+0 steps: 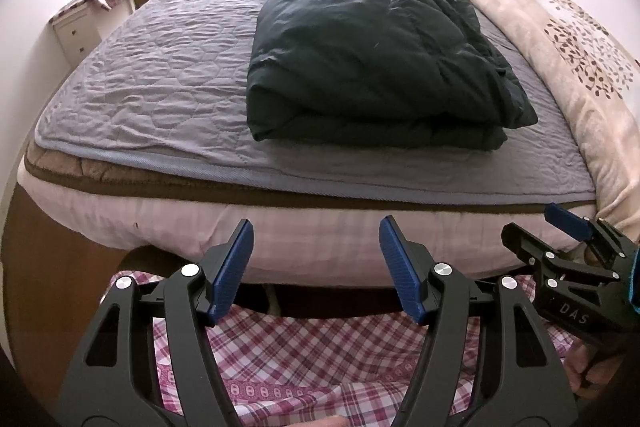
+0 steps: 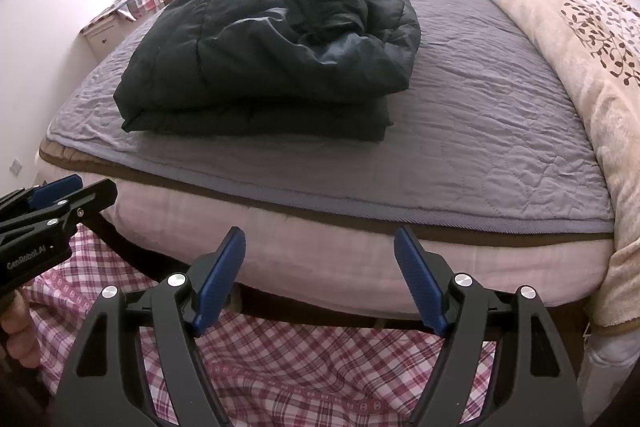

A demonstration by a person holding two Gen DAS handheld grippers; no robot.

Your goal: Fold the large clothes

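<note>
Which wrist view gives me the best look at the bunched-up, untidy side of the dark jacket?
The right wrist view: the dark jacket shows its crumpled folds on top and toward its right edge. The left wrist view shows the dark jacket mostly as a smooth top, with that messy edge seen only along its right side.

The jacket (image 1: 372, 43) is dark green-black and quilted, lying on a grey-lilac cover (image 1: 160, 67) stitched in hexagons, edged by a brown band (image 1: 360, 201). The blanket (image 1: 568, 39) is cream with brown leaf sprigs. Each gripper (image 1: 316, 267) is black with blue pads (image 1: 234, 267); the cloth (image 1: 304, 359) is pink-and-white plaid.
</note>
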